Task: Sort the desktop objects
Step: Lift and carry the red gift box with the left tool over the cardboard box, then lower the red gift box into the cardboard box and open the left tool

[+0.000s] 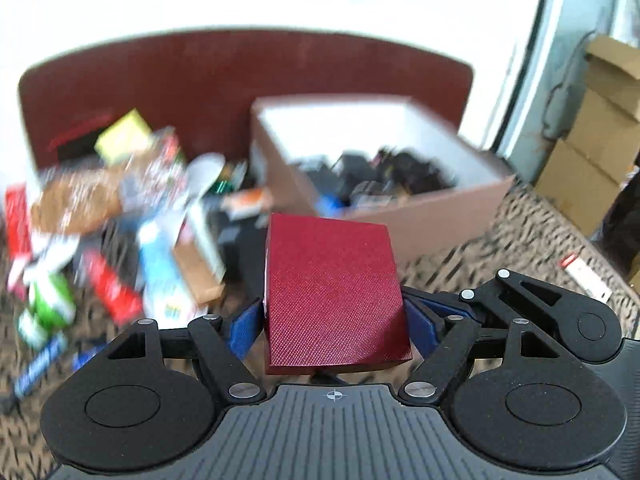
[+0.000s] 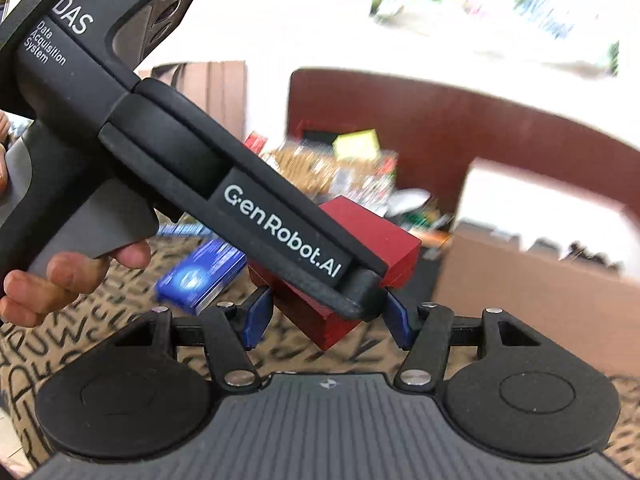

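My left gripper (image 1: 334, 320) clamps the dark red, fine-textured rigid rectangular box (image 1: 334, 292) across its flat sides, off the table. My right gripper (image 2: 326, 316) brackets the same box; its pads look just beside it, contact unclear. I judge the box stiff, light and slightly slick, best held mid-sides. Beyond sits the open brown cardboard bin (image 1: 420, 220).

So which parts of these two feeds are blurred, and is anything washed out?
Left wrist view: the red box between the jaws is sharp, while the clutter pile and cardboard box behind smear with motion; the wall above is blown out white. Right wrist view: the left gripper reads crisply, the blue packet and background streak.
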`<state>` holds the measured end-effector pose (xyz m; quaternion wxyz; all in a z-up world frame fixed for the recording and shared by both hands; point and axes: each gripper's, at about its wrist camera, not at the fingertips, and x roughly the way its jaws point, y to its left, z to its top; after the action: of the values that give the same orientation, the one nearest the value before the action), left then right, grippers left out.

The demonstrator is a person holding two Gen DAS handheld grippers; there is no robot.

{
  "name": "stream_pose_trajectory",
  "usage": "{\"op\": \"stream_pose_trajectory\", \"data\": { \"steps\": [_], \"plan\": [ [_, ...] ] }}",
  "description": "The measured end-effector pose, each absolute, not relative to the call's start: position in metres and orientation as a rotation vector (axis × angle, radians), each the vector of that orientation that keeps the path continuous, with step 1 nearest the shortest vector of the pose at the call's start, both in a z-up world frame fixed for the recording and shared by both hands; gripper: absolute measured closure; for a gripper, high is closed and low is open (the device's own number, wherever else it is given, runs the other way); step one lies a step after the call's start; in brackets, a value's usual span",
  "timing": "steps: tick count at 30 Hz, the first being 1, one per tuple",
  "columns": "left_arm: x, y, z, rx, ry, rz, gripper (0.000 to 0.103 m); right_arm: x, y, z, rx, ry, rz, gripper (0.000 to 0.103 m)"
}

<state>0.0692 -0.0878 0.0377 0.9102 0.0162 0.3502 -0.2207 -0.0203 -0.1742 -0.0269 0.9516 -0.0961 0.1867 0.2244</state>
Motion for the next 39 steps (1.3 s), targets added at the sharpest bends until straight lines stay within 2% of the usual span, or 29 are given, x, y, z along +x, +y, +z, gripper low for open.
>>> {"op": "stream_pose_trajectory", "data": {
  "steps": [8,15,30,39],
  "plan": [
    [0.117,-0.147,0.074,0.068,0.637,-0.538,0.026,0.011,-0.222,0.014,-0.216,0.299,0.343,0.038],
    [0.185,-0.199,0.08,0.029,0.69,-0.609,0.026,0.061,-0.271,0.025,-0.238,0.307,0.278,0.038],
    [0.32,-0.287,0.034,-0.014,0.866,-0.649,0.026,0.177,-0.35,0.004,-0.236,0.49,0.22,0.038],
    [0.357,-0.318,0.004,-0.021,0.918,-0.613,0.022,0.218,-0.362,-0.01,-0.296,0.554,0.191,0.038]
  ]
}}
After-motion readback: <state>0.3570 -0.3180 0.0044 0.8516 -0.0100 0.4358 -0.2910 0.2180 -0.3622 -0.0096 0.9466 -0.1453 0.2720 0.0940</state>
